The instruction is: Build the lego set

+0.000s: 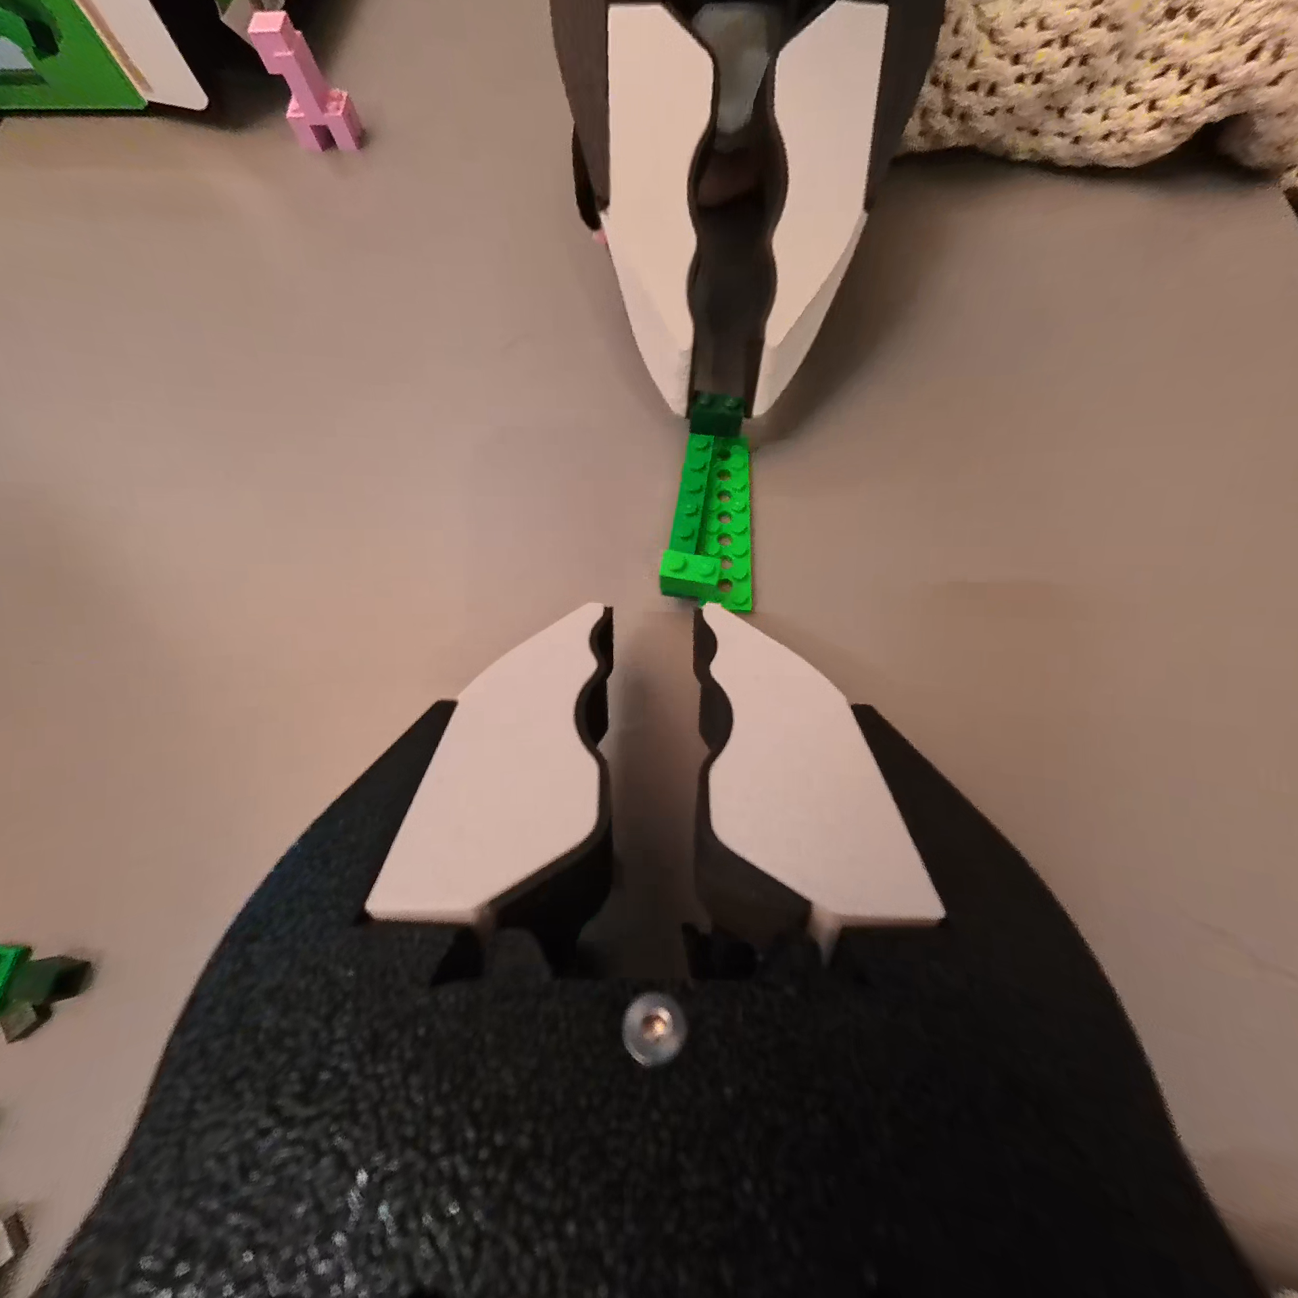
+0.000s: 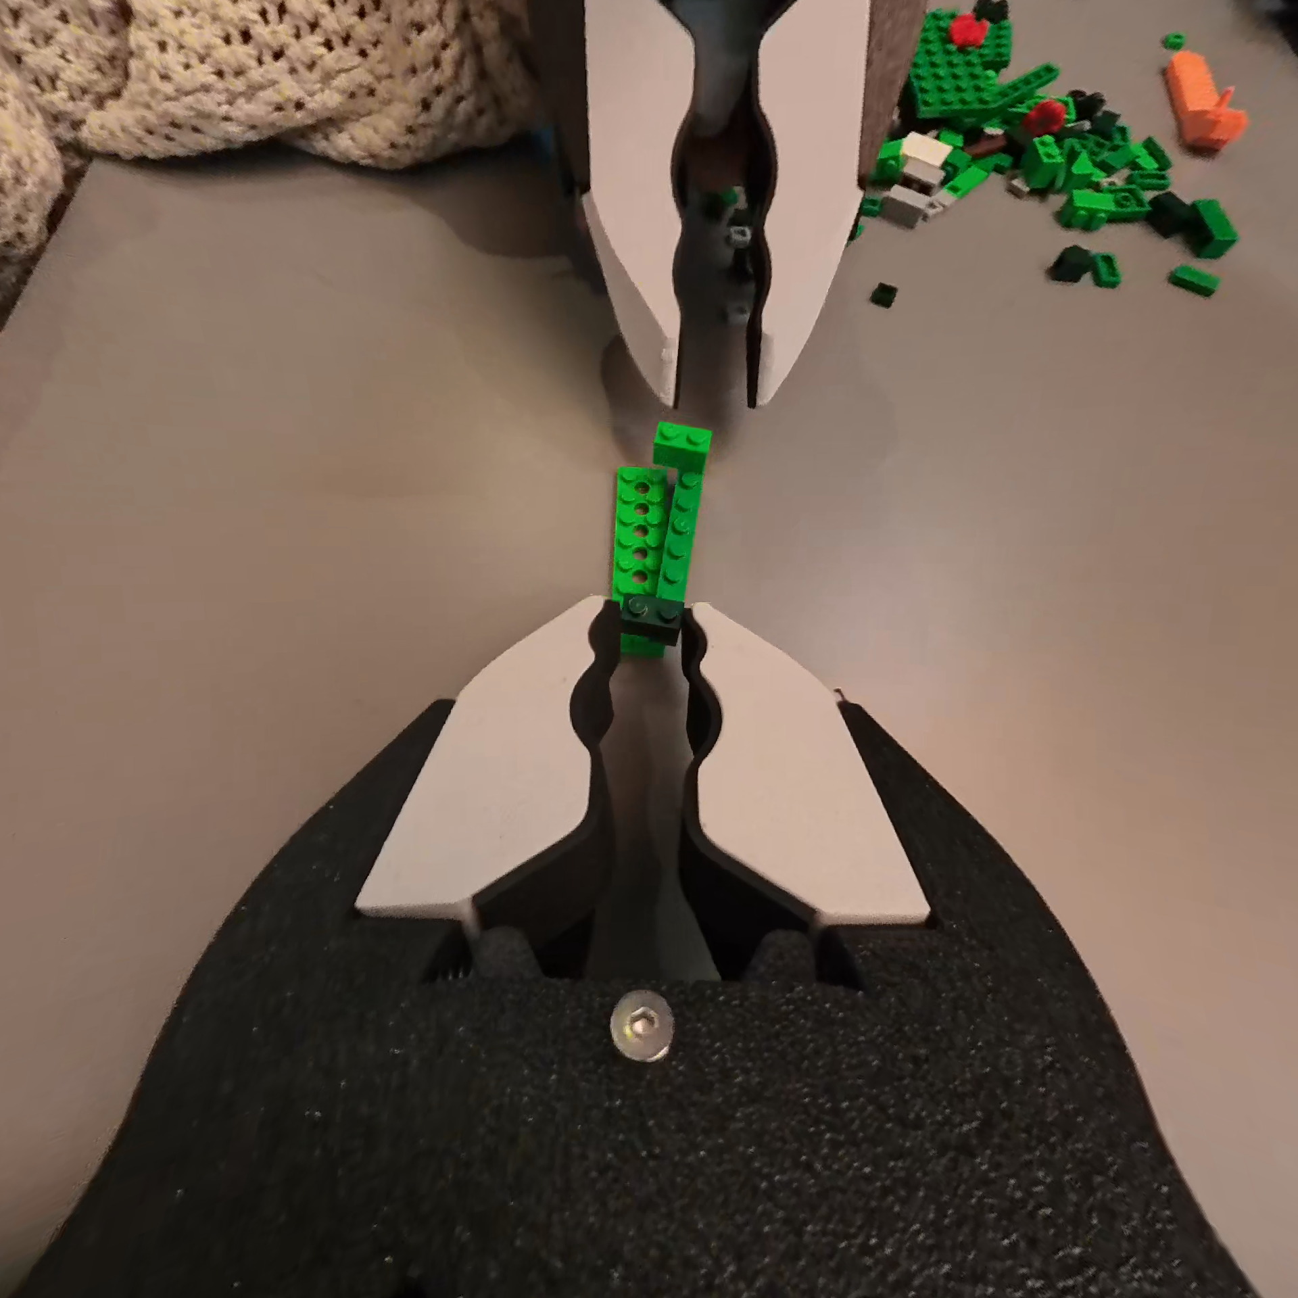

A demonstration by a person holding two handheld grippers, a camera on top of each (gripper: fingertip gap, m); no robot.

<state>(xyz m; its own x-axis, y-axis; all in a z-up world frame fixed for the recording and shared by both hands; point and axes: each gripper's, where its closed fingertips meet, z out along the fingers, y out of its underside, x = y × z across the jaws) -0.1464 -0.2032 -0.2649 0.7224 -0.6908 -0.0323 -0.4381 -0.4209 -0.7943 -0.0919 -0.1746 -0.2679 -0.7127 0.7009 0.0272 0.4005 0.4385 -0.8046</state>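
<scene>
A bright green Lego assembly [image 1: 709,520], a long plate with a strip of bricks on it and a small brick at one end, lies on the grey table between the two grippers; it also shows in the right wrist view [image 2: 657,534]. My right gripper [image 2: 650,607] is shut on a small dark green brick [image 2: 652,618], which it holds at the assembly's end nearest it. In the left wrist view that gripper [image 1: 720,413] faces me with the dark brick [image 1: 716,416] at its tips. My left gripper [image 1: 653,614] is narrowly open and empty, just short of the assembly's other end; it also shows in the right wrist view [image 2: 713,404].
A pile of loose green, grey and red bricks [image 2: 1053,154] and an orange brick separator [image 2: 1201,105] lie behind the left gripper. A pink Lego piece [image 1: 309,91], a green box [image 1: 63,70] and a cream knitted blanket [image 1: 1089,77] lie at the table's edge. Loose green pieces [image 1: 35,983] lie at the left. About 7 cm separates my left fingertips from my right.
</scene>
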